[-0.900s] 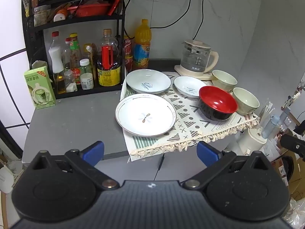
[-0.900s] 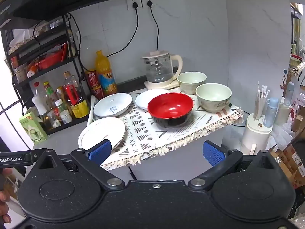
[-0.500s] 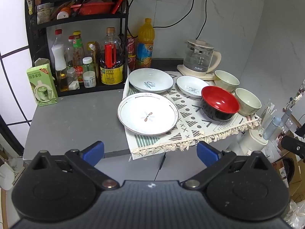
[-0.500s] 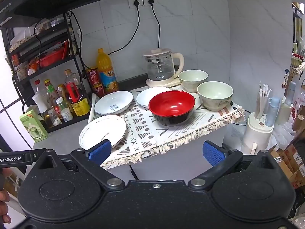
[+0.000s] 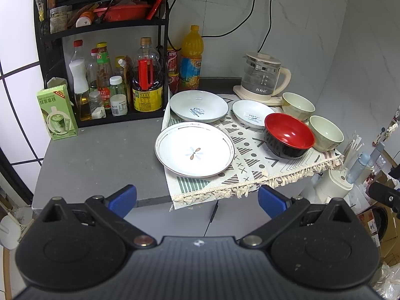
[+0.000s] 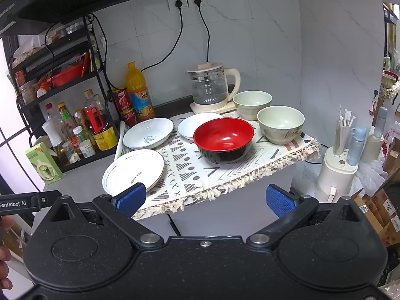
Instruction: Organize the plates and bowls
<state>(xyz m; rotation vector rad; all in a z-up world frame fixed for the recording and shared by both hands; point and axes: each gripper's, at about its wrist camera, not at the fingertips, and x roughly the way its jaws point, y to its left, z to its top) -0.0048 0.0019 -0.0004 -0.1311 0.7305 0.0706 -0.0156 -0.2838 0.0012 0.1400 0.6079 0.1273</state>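
**Both claws wide open, short of the dishes**

Our left gripper hangs spread wide with nothing between its blue pads, short of the counter's front edge. Our right gripper is just as wide and also holds nothing; its left pad overlaps the near rim of the flower plate in view, though we cannot tell whether it touches.

Ahead, a patterned mat with a fringe covers the right part of the grey counter. On it the flower plate lies nearest, at the mat's left edge. Behind it sits a deeper plate, and to that one's right a small plate. The red bowl stands just beside the small plate, toward the mat's right end. Two pale bowls stand at the right, one behind the other, close to the red bowl.

Further back stand a glass kettle, an orange bottle and a black rack of bottles. A green carton stands on the counter's left.
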